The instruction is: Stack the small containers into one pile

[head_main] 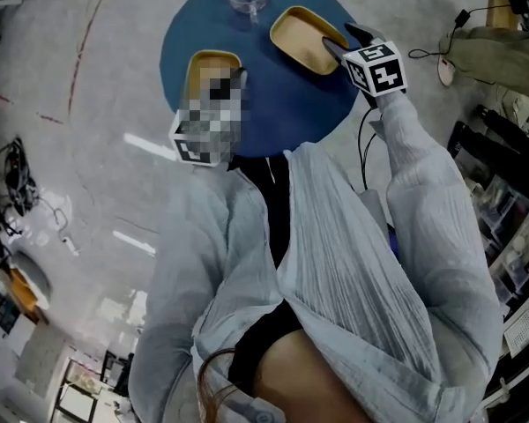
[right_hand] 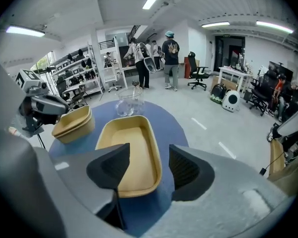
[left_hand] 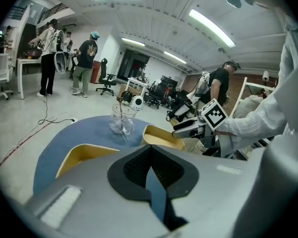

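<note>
Container (right_hand: pixel 129 143) rim within right gripper (right_hand: pixel 149 148)

Open gripper over a yellow tray
The right gripper (right_hand: pixel 149 168) has its jaws apart, and the near end of a tray (right_hand: pixel 134 143) shows in the gap, not squeezed. The tray sits on a blue table (right_hand: pixel 164 120). A second tray (right_hand: pixel 73 125) sits to the left, by the left gripper (right_hand: pixel 37 105). A glass bowl (right_hand: pixel 129 102) stands behind, and people (right_hand: pixel 170 58) stand far back
</note>
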Action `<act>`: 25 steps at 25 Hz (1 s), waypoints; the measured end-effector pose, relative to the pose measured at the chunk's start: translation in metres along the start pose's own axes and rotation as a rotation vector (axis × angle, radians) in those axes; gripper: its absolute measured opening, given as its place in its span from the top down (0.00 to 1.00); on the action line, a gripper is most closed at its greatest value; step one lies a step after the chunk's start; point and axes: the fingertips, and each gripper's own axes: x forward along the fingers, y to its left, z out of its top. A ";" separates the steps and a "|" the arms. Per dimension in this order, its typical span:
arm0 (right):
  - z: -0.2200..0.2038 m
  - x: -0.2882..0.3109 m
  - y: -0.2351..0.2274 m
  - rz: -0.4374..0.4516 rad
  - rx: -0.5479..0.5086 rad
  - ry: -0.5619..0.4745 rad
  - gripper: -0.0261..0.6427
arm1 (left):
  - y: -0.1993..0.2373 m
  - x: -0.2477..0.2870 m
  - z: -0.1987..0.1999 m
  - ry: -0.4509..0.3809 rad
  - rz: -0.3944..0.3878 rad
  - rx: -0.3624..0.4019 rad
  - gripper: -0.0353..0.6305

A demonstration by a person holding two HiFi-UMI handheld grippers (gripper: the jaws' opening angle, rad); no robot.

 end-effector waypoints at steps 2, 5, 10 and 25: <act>-0.001 0.011 -0.003 0.010 -0.029 0.031 0.63 | 0.007 0.002 0.002 -0.011 0.015 -0.007 0.92; -0.003 0.025 -0.007 0.019 -0.062 0.072 0.70 | 0.015 0.000 0.001 -0.025 0.033 -0.022 0.92; -0.010 0.024 -0.019 0.030 -0.085 0.128 0.86 | 0.001 -0.003 -0.001 -0.032 0.057 -0.046 0.92; -0.023 0.024 -0.013 0.063 -0.072 0.184 0.92 | -0.002 -0.009 -0.009 -0.024 0.061 -0.046 0.92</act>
